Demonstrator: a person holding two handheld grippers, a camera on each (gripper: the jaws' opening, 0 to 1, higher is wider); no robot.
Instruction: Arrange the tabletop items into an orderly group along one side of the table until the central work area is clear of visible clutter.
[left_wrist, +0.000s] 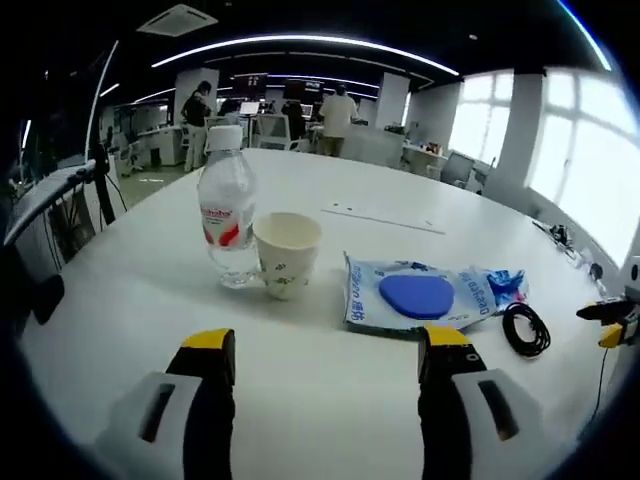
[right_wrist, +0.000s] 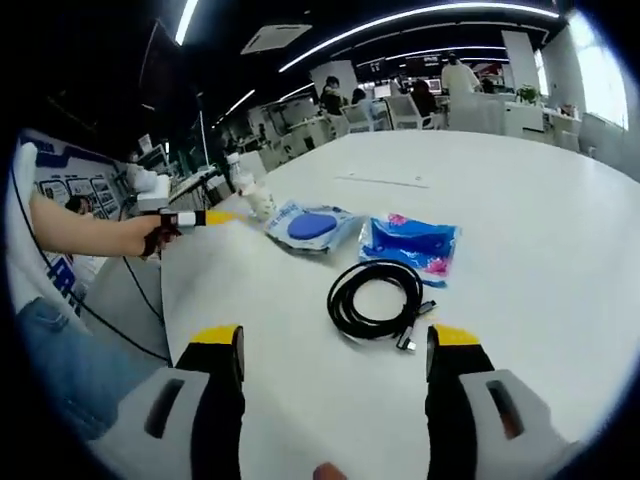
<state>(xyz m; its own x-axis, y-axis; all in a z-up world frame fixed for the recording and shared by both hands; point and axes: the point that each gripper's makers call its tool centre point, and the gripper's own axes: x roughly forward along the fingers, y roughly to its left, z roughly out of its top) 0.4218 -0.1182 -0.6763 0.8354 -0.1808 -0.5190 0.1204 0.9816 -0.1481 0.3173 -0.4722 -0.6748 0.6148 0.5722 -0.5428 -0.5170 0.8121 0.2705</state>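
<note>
In the left gripper view the left tongs (left_wrist: 327, 368) stand spread wide above the bare white desk (left_wrist: 330, 200), pinching nothing. Just beyond them a paper cup (left_wrist: 287, 254) touches a clear water bottle (left_wrist: 227, 208) on its left, with a blue-printed packet (left_wrist: 415, 296) lying flat to the right and a small black cable coil (left_wrist: 526, 328) beside that. In the right gripper view the right tongs (right_wrist: 336, 377) are likewise spread and empty; the coiled black cable (right_wrist: 375, 297) lies just ahead, a blue pouch (right_wrist: 410, 243) behind it.
</note>
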